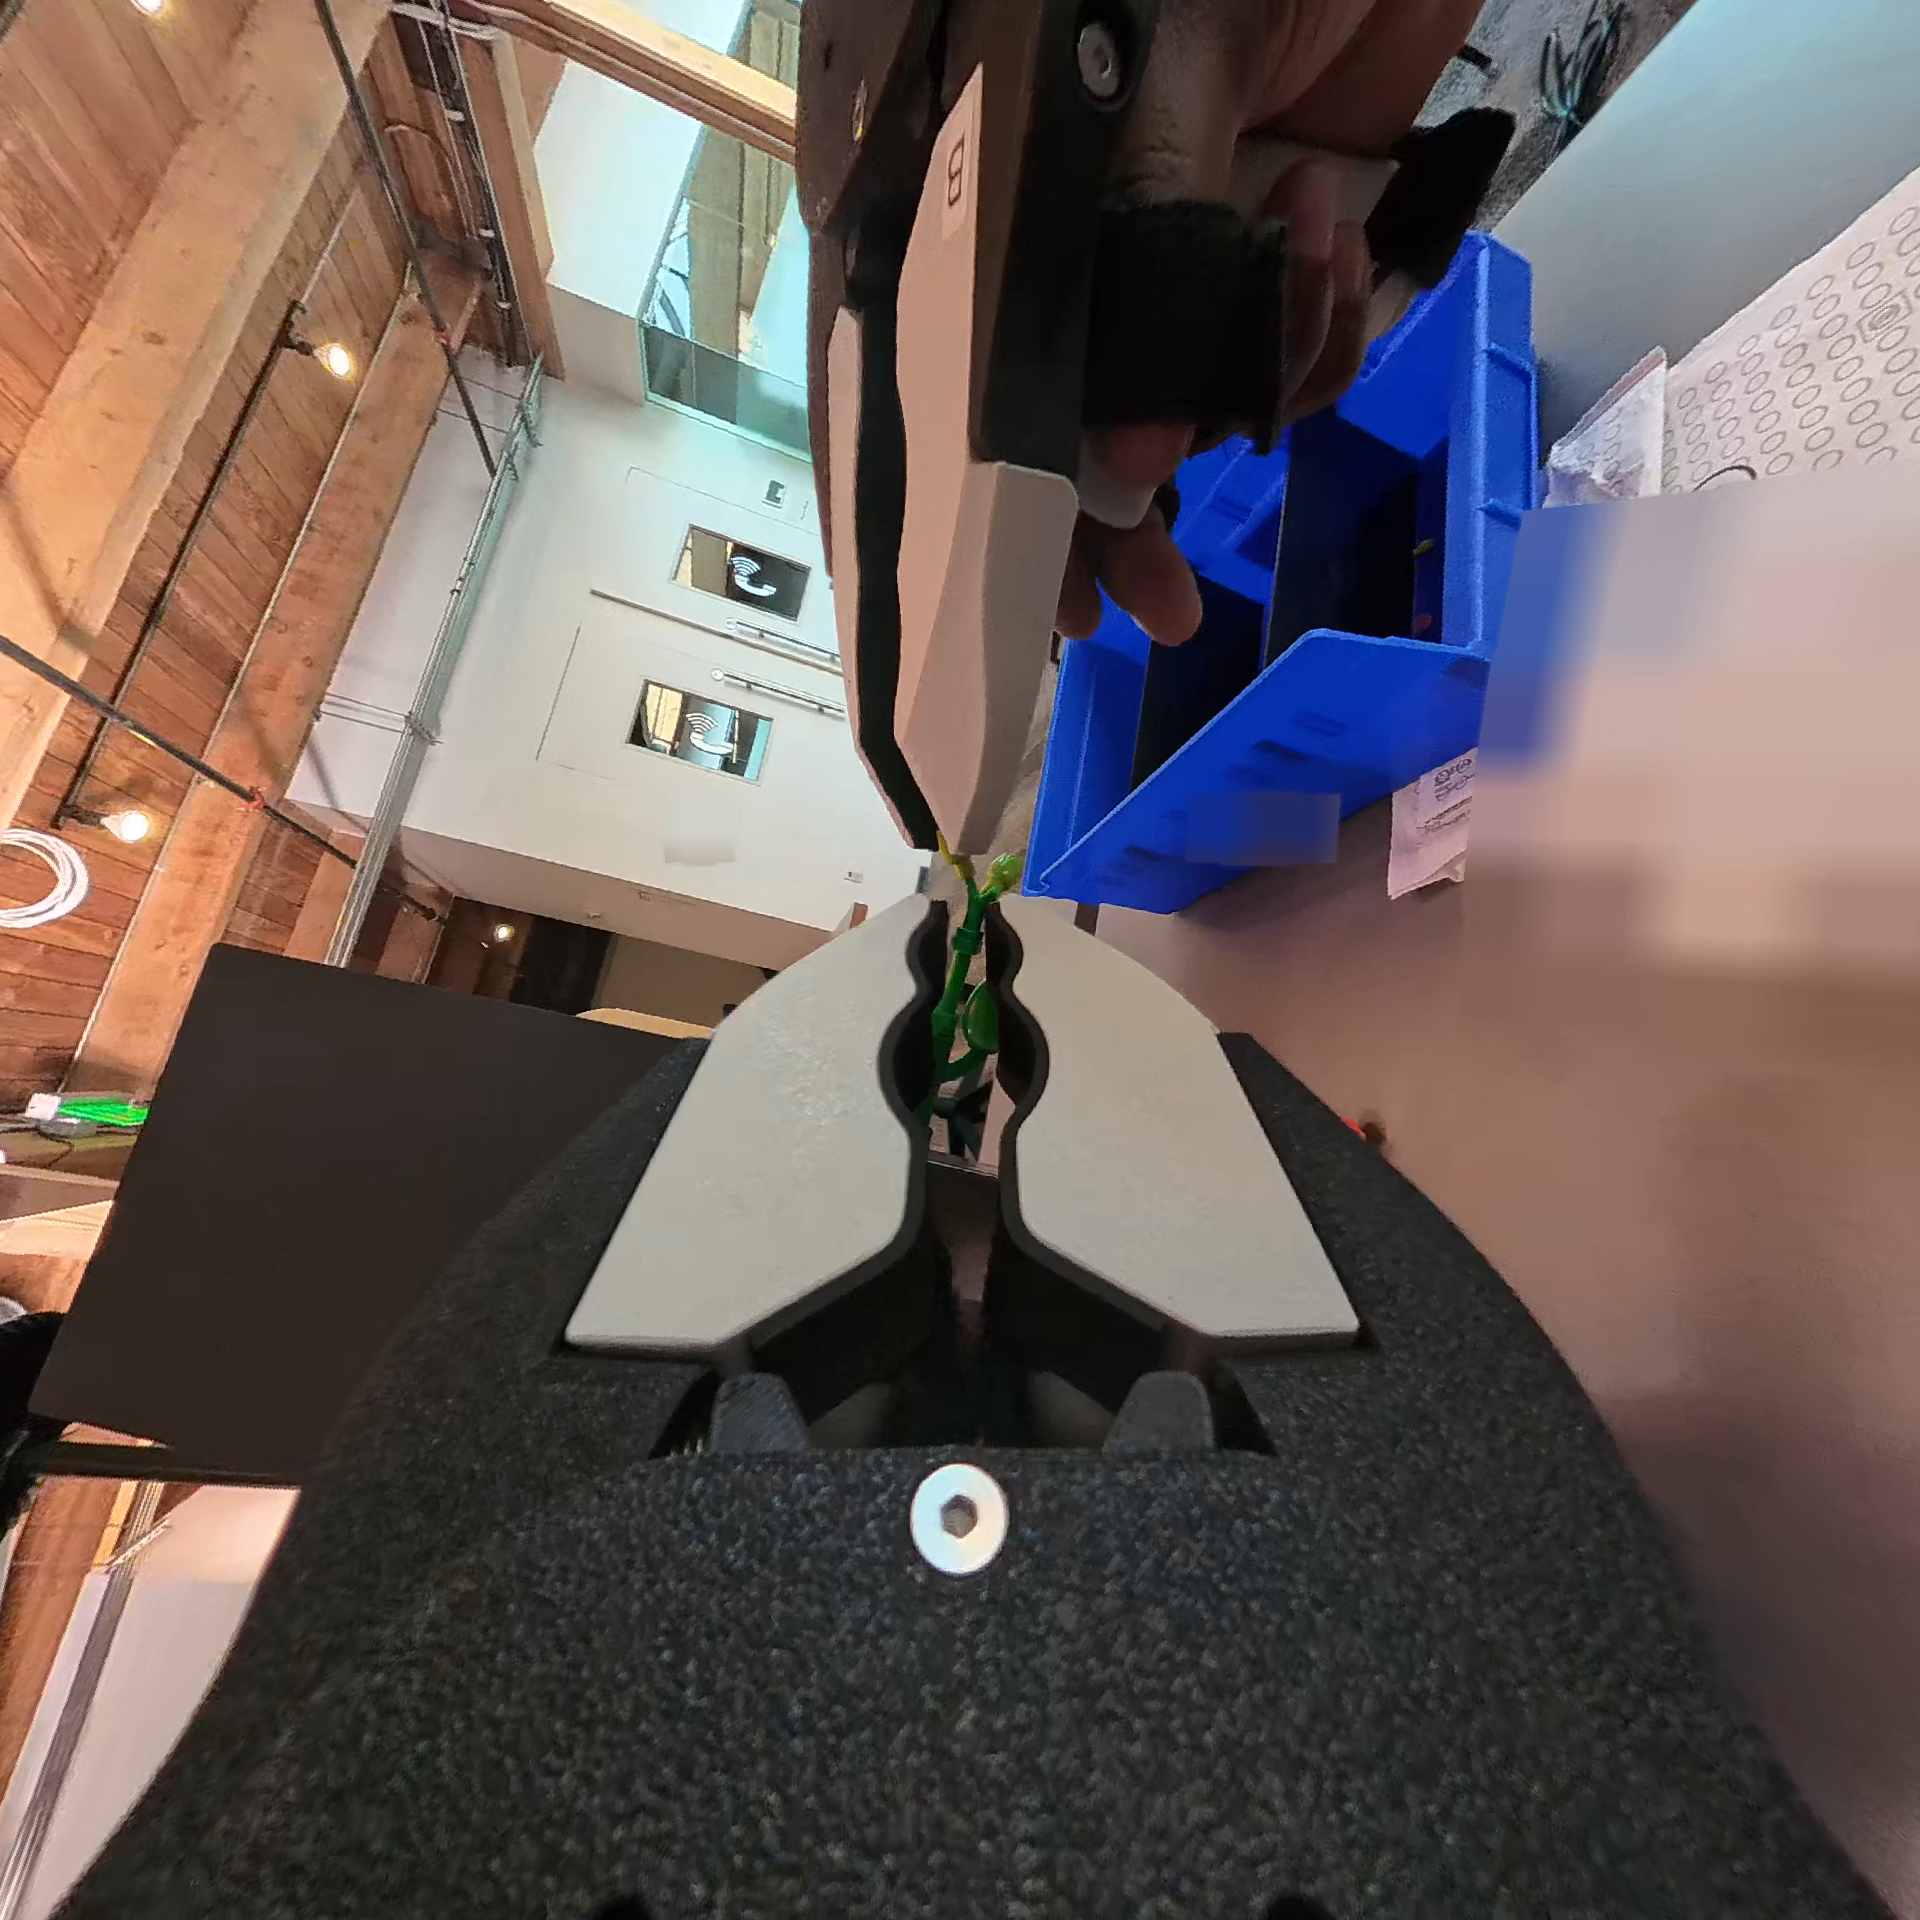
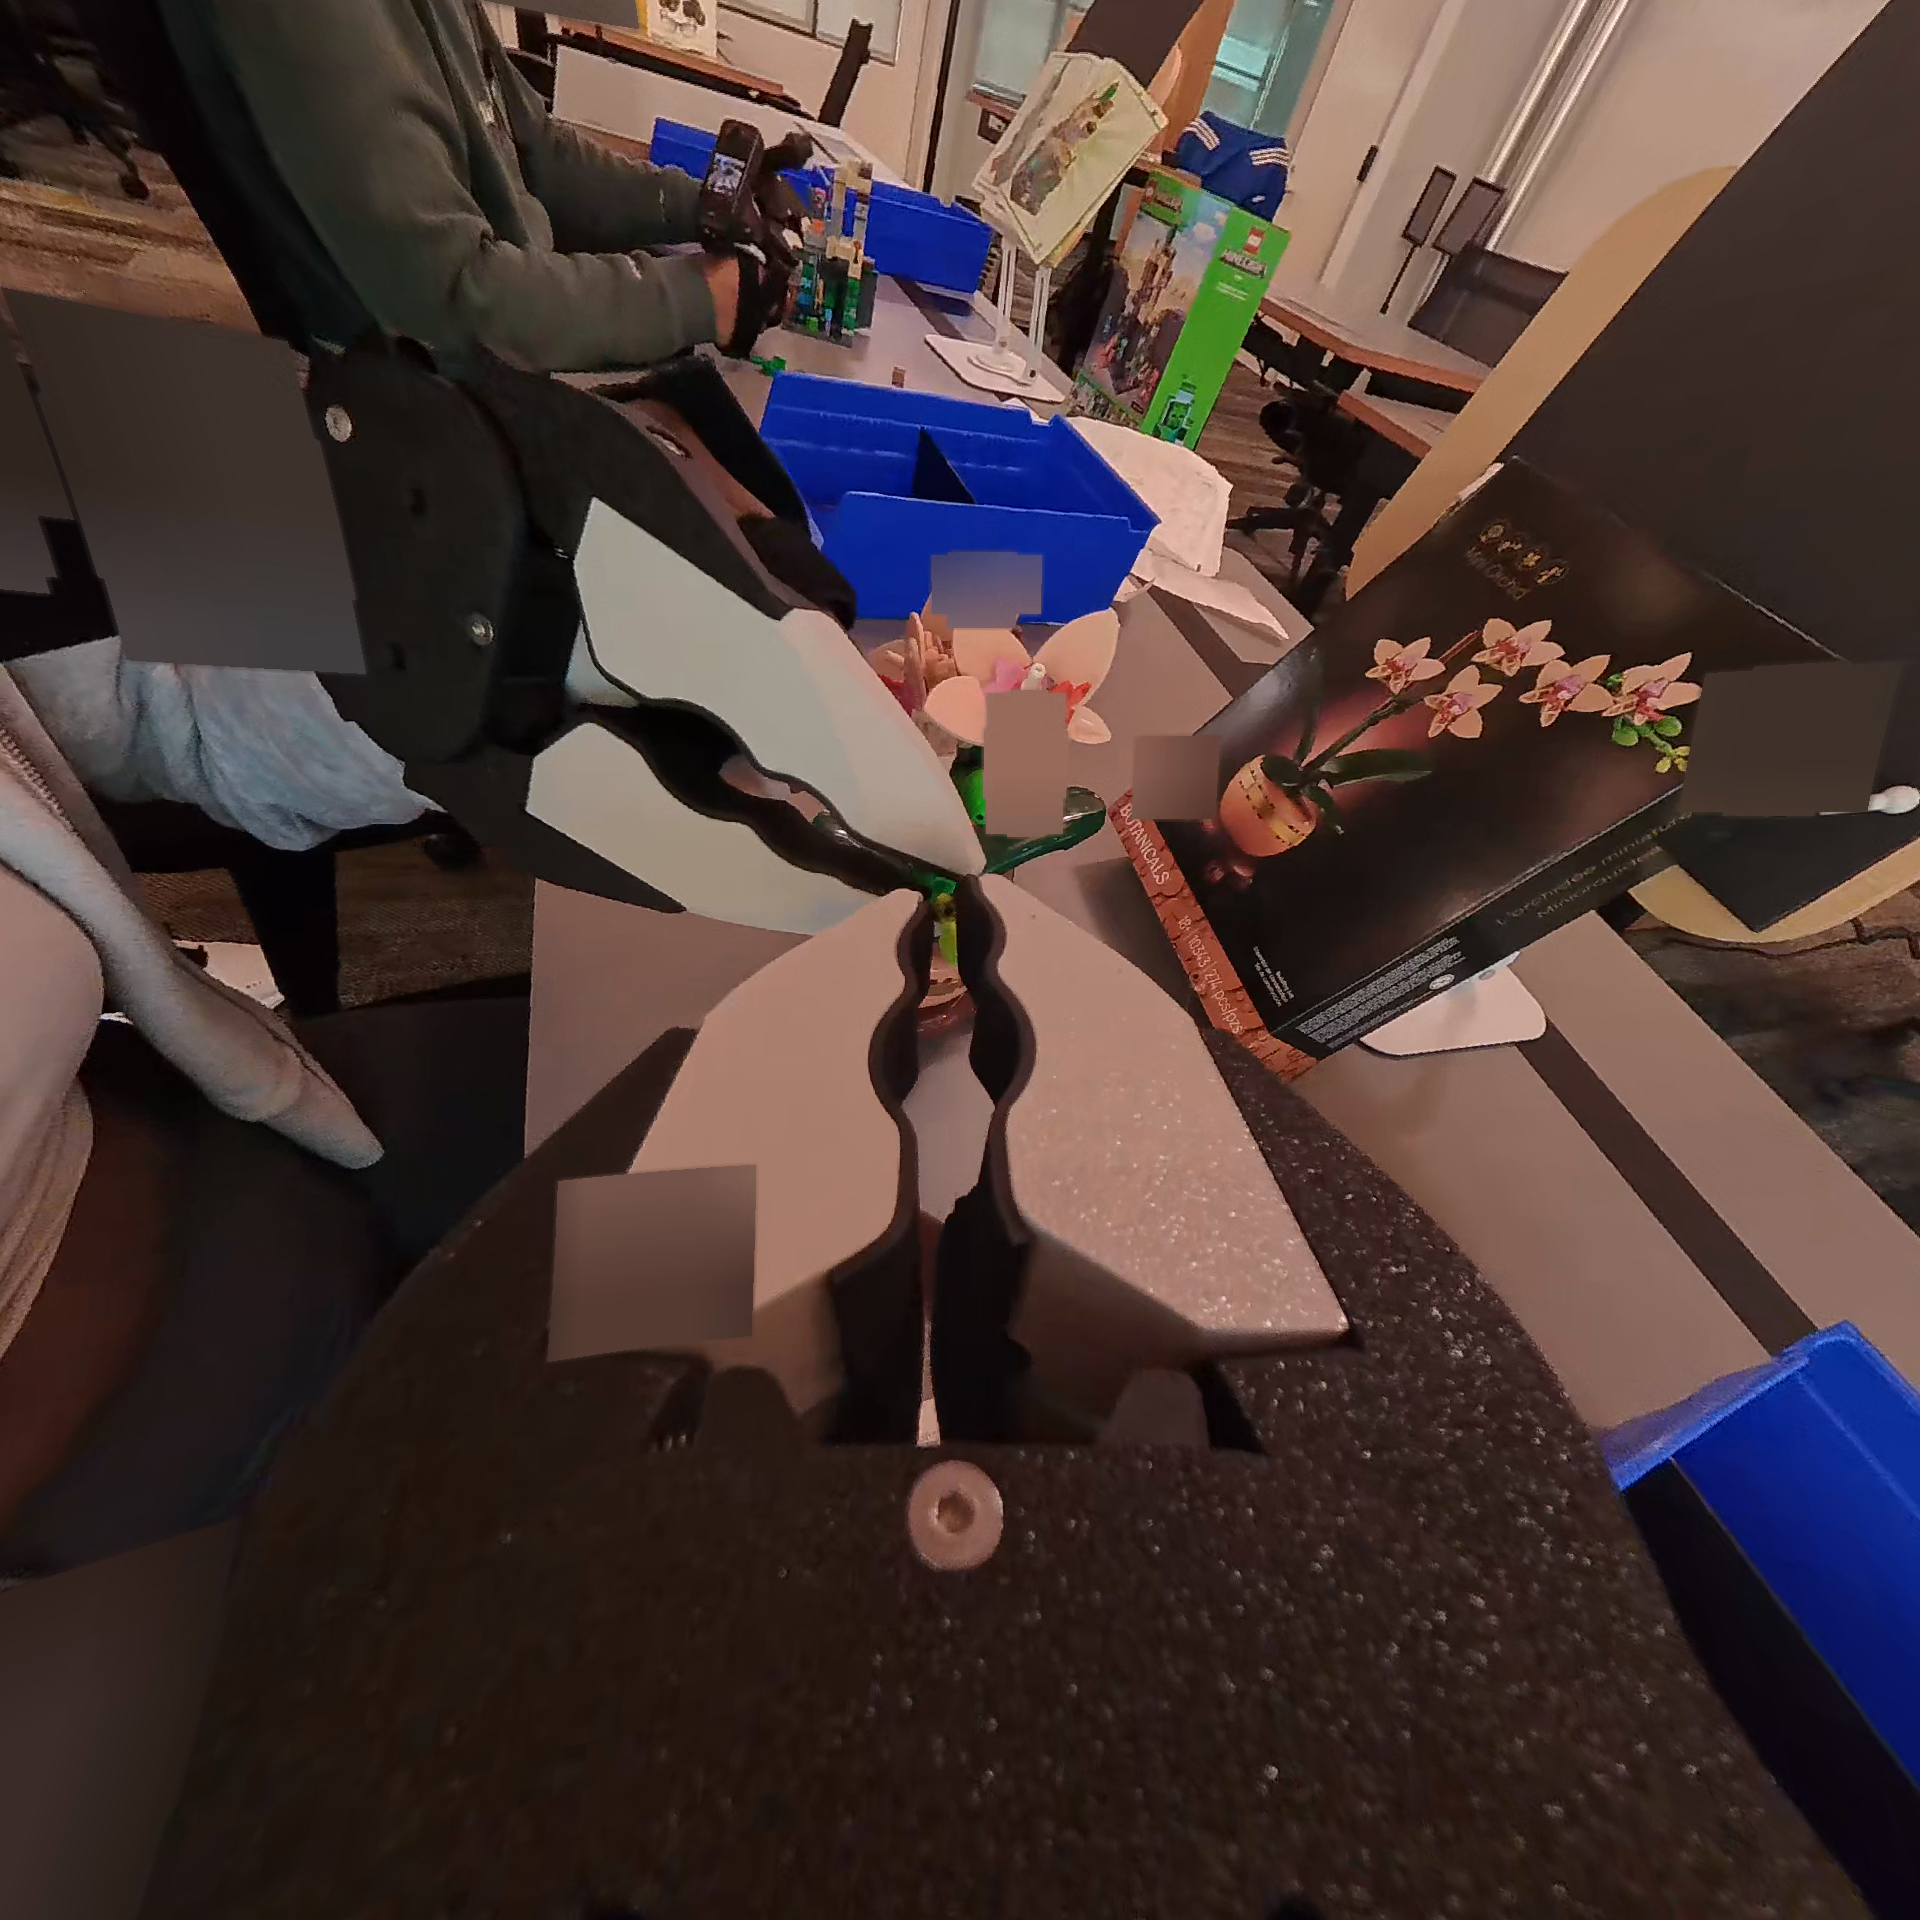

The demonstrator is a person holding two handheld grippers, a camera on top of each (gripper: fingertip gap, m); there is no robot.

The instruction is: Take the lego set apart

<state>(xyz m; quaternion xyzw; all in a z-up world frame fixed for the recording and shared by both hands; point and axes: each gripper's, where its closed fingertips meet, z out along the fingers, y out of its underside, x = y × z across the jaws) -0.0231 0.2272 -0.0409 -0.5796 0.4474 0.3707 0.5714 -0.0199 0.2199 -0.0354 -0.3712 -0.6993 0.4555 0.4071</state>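
Currently I log these items. Left gripper: jaws closed on the green lego stem, which runs up between its fingers. Right gripper: jaws nipped onto the stem's small yellow-green tip piece, meeting the left gripper tip to tip above the grey table. Orchid blossoms, pale petals, just beyond the fingertips, partly masked. Blue divided parts bin behind them on the table. Dark product box at my right, propped on a white stand, printed with a potted orchid picture; it carries lettering, not transcribed. Green product box farther back, also printed. Another person's sleeve at a neighbouring station.
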